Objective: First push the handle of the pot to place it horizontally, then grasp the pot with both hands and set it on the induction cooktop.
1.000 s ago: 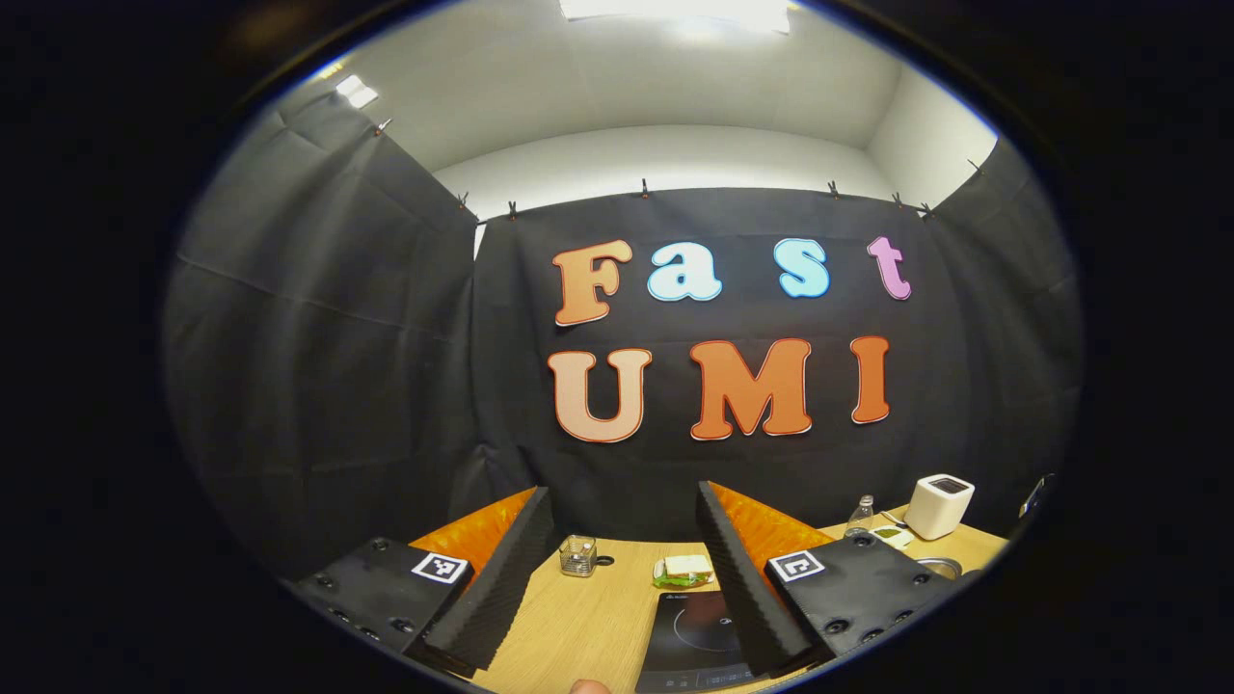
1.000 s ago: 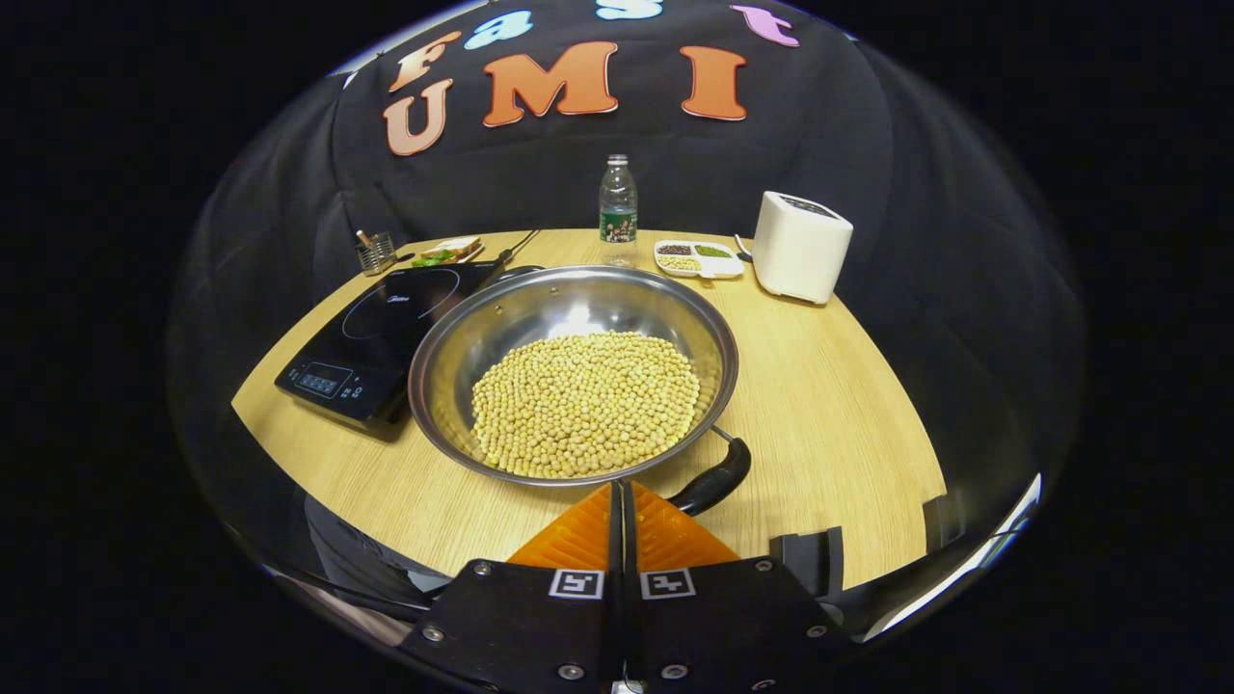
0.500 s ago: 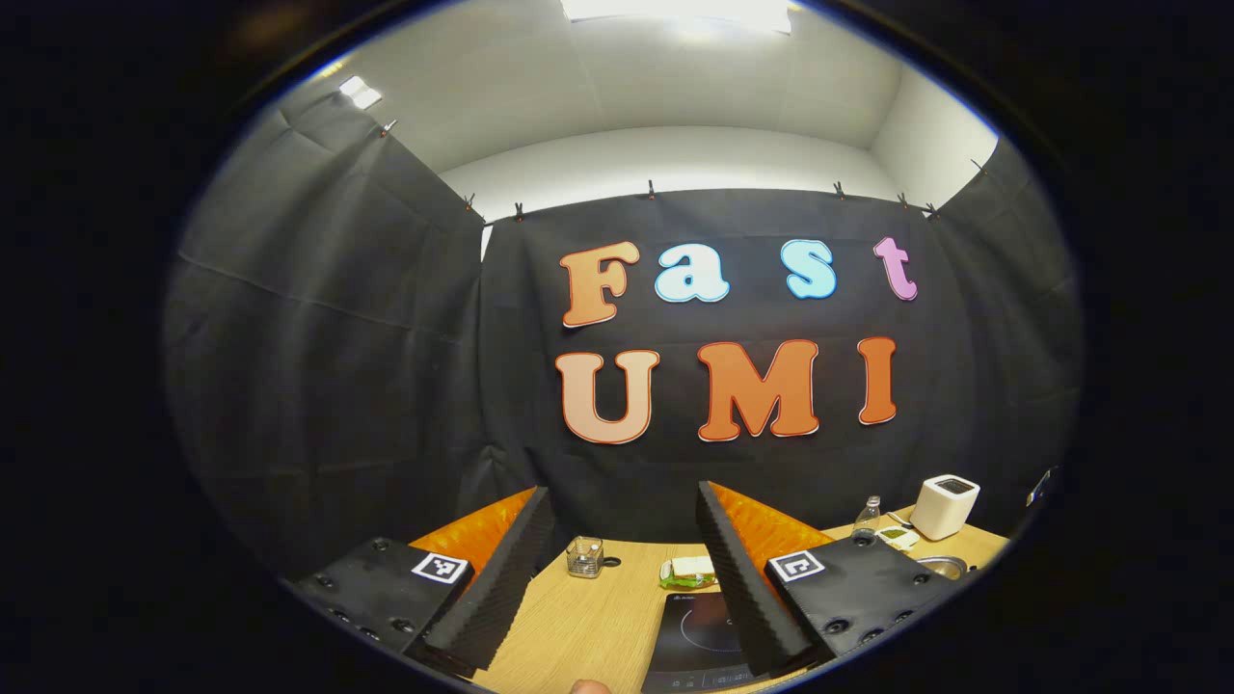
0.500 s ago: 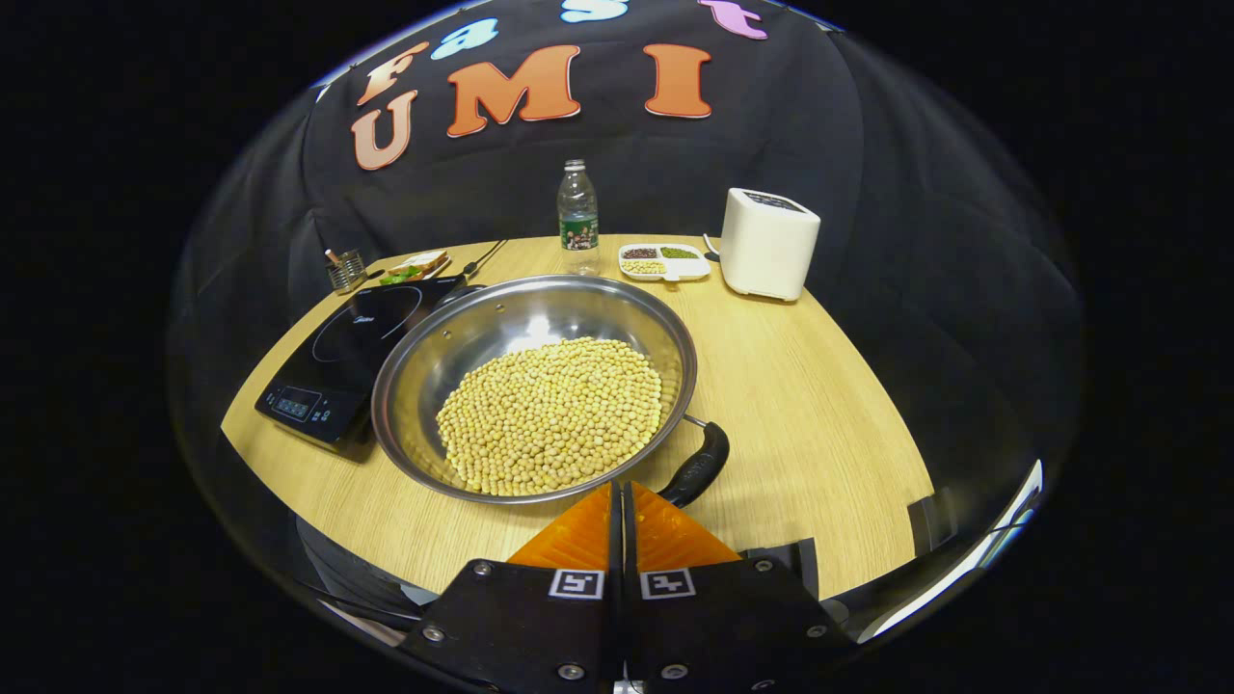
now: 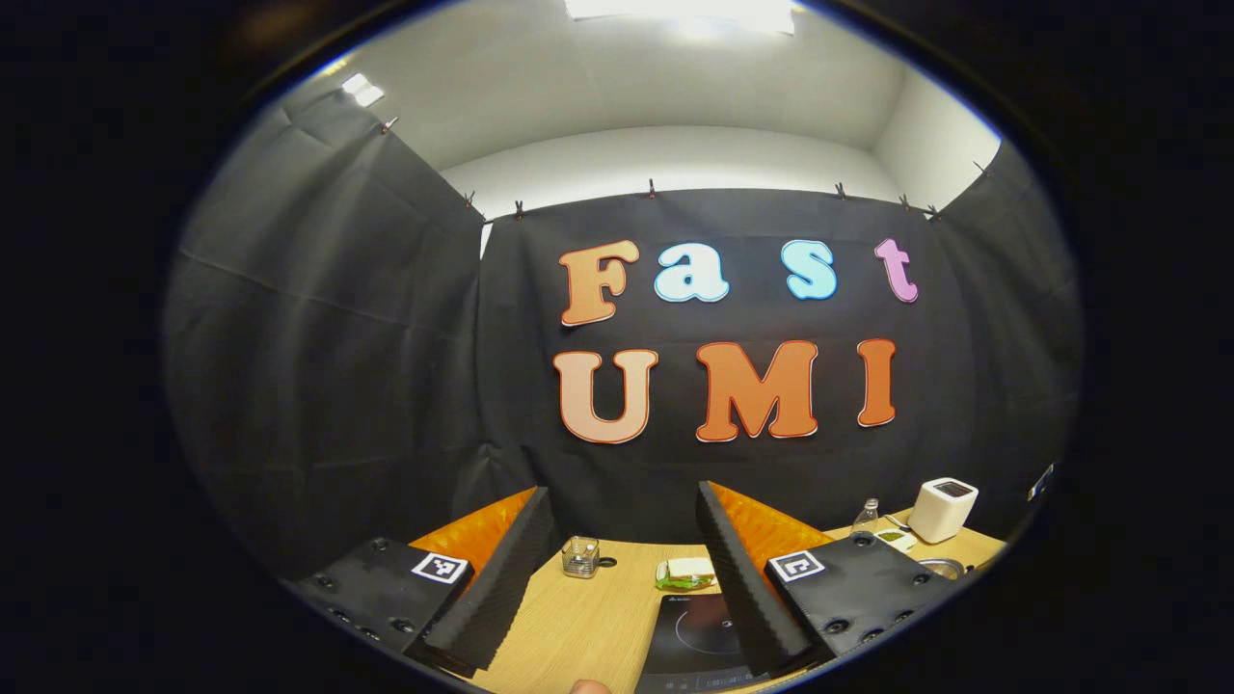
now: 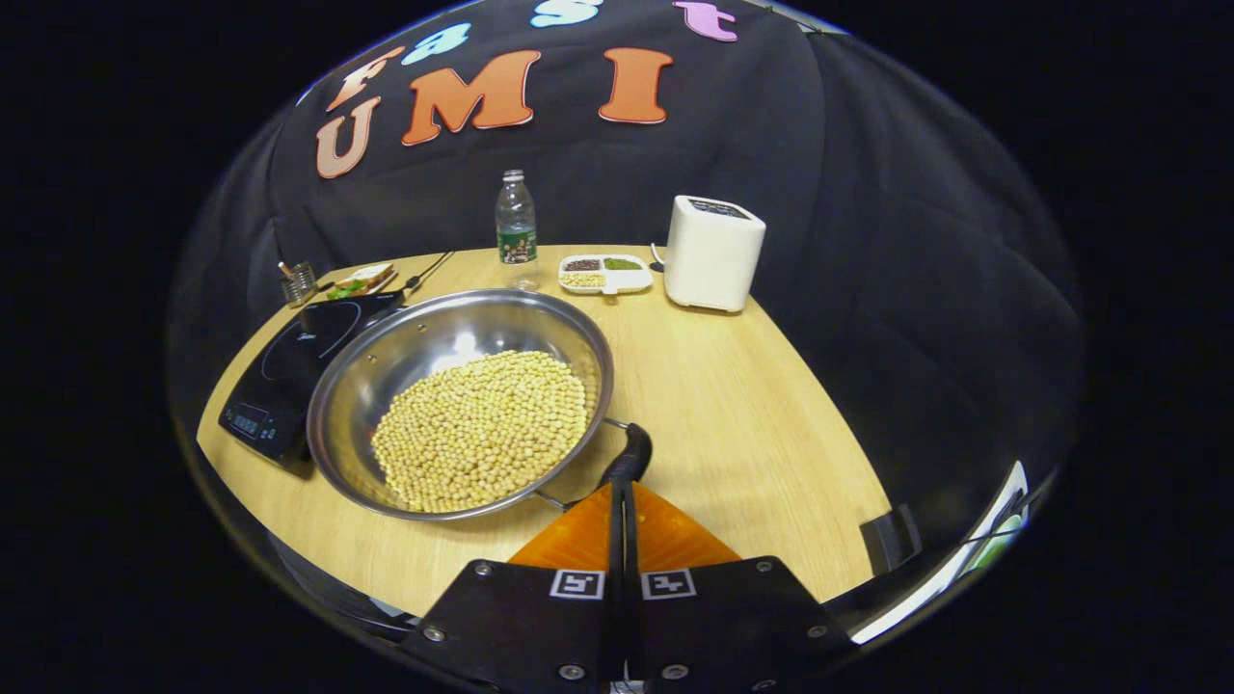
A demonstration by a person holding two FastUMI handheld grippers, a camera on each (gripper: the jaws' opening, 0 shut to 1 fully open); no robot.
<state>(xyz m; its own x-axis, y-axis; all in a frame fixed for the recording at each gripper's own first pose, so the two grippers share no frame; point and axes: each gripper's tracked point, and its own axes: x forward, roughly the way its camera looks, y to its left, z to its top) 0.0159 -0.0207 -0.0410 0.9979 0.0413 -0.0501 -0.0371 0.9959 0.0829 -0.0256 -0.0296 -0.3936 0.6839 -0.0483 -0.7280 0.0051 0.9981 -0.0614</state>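
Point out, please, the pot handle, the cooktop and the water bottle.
pot handle (image 6: 629, 457): right gripper view, on its dark grip.
cooktop (image 6: 281, 361): right gripper view, on its glass top.
water bottle (image 6: 516, 229): right gripper view, on its body.

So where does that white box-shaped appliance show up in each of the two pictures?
Left gripper view: the white box-shaped appliance stands small at the lower right, at the far end of the wooden table.
Right gripper view: it stands upper middle, right of the white divided tray.
Shared landmark: the clear plastic bottle, to the appliance's left in both.
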